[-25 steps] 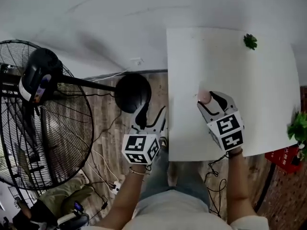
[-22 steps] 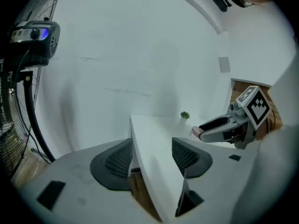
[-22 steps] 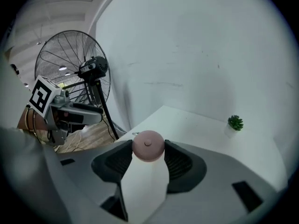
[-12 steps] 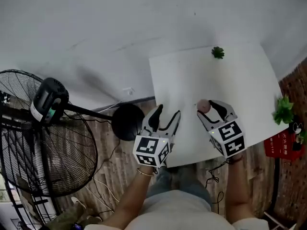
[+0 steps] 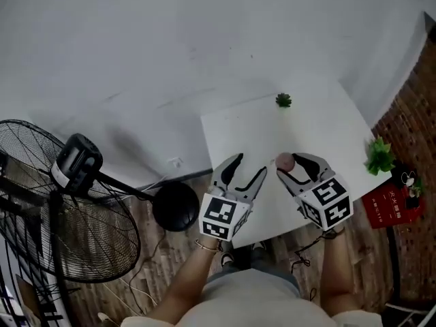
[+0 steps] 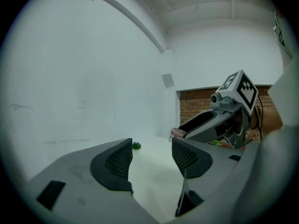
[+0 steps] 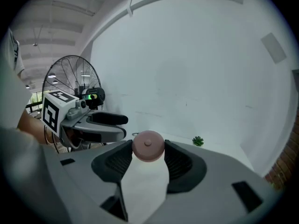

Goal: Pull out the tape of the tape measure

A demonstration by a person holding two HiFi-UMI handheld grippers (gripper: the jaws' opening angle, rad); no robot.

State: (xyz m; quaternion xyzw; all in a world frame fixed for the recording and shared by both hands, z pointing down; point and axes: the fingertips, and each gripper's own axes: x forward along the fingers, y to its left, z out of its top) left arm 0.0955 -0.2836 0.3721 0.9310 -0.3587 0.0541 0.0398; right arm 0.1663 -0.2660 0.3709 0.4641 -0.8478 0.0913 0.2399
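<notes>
Your right gripper [image 7: 148,158] is closed on the tape measure [image 7: 148,146], a small round pink case pinched by its sides between the 2 jaw pads. It is held over the white table [image 5: 320,125], near the front edge and about midway along. Your left gripper [image 5: 246,169] is wide open with nothing between its jaws. It hovers over the front left corner of the table, near the right one, tips pointing toward the far edge. No tape shows outside the case, so I judge the pull not yet begun: you're at the step of bringing the free gripper to the tape's end. I can't make out the tab in any view. Next you'd need to find it, close the left jaws on it and draw it away while the right grip holds the case firm
</notes>
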